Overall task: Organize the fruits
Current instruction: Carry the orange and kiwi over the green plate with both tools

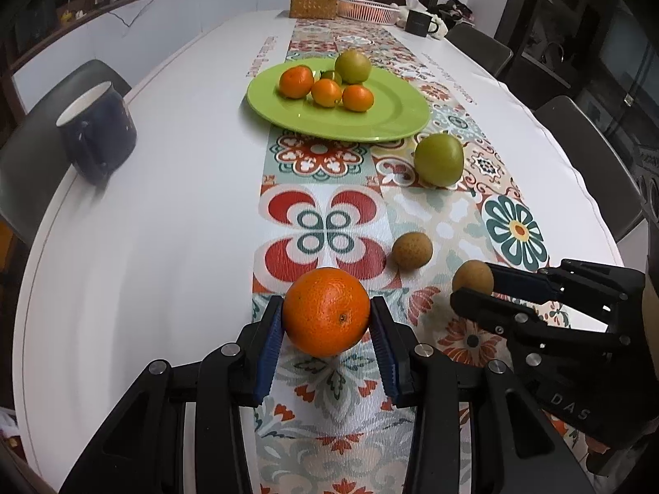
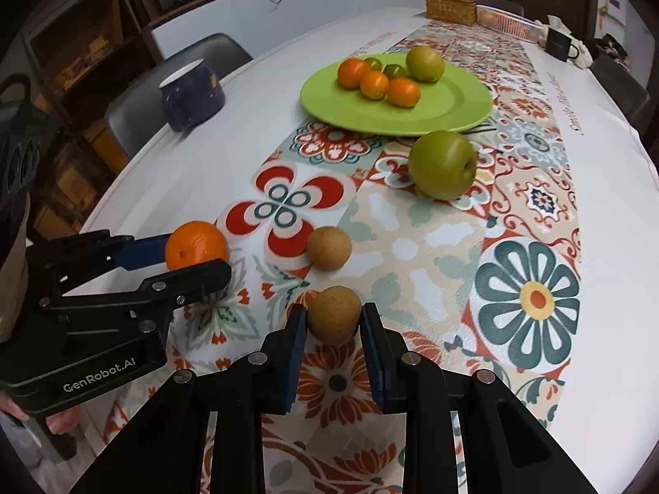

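My left gripper (image 1: pixel 327 313) is shut on a large orange (image 1: pixel 326 317) just above the patterned runner; the orange also shows in the right wrist view (image 2: pixel 195 245). My right gripper (image 2: pixel 333 317) is shut on a small brown fruit (image 2: pixel 334 313), seen in the left wrist view too (image 1: pixel 473 278). A second brown fruit (image 1: pixel 412 250) (image 2: pixel 329 247) lies between them. A green apple (image 1: pixel 438 158) (image 2: pixel 442 169) sits beside the green plate (image 1: pixel 391 119) (image 2: pixel 461 111), which holds several small oranges, small green fruits and another green apple (image 1: pixel 353 66).
A dark blue mug (image 1: pixel 96 136) (image 2: pixel 191 94) stands at the table's left edge. A wicker box (image 1: pixel 313 4), a pink basket (image 1: pixel 366 10) and a black mug (image 1: pixel 418 20) stand at the far end. Chairs ring the table.
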Available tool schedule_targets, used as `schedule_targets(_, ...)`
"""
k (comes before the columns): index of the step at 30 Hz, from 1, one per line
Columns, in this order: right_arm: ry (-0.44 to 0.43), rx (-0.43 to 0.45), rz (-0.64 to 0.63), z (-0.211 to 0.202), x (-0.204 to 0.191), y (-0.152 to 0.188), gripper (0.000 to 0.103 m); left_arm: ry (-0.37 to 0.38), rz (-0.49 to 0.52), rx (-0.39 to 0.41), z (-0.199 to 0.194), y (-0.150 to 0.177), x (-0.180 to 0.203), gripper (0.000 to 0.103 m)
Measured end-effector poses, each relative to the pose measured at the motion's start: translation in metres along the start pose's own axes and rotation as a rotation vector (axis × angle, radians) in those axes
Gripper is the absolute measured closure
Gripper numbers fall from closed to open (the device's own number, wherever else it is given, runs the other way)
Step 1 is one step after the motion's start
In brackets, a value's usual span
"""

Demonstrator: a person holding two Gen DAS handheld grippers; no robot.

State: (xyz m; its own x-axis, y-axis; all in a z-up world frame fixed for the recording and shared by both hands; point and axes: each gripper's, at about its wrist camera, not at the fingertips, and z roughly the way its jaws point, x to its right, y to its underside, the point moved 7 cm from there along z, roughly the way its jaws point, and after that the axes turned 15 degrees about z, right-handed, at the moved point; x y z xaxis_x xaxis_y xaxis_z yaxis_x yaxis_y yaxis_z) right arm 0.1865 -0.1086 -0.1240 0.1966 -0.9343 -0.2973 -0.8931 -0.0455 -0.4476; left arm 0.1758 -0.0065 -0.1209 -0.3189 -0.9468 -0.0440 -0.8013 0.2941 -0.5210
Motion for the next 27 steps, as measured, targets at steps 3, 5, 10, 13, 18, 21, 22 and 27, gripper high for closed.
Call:
schedule_targets(3,0.003,0.034,0.002,-0.008,0.000,-0.008,0.075,-0.006,0.010,0.017,-0.004,-0.008,-0.002,0.062)
schedule_targets(5,0.002,0.058,0.000,-0.014,-0.001,-0.016,0.075,-0.008,0.018,0.036,-0.008,-0.018,-0.002,0.062)
schedule_targets(10,-0.002,0.124,-0.010,-0.030,-0.004,-0.041,0.075,-0.016,0.047,0.083,-0.016,-0.046,-0.005,0.062)
schedule_targets(13,-0.001,0.156,-0.014,-0.036,-0.003,-0.058,0.075,-0.022,0.061,0.109,-0.020,-0.065,-0.008,0.062)
schedule_targets(18,0.005,0.203,-0.017,-0.041,0.000,-0.089,0.075,-0.041,0.085,0.140,-0.020,-0.094,-0.015,0.062)
schedule_targets(21,0.011,0.218,-0.019,-0.040,0.003,-0.106,0.075,-0.049,0.093,0.146,-0.016,-0.106,-0.019,0.062)
schedule_targets(22,0.014,0.224,-0.021,-0.039,0.005,-0.112,0.075,-0.050,0.096,0.148,-0.014,-0.110,-0.021,0.062)
schedule_targets(27,0.020,0.233,-0.019,-0.028,0.011,-0.138,0.075,-0.050,0.097,0.138,0.004,-0.130,-0.029,0.062)
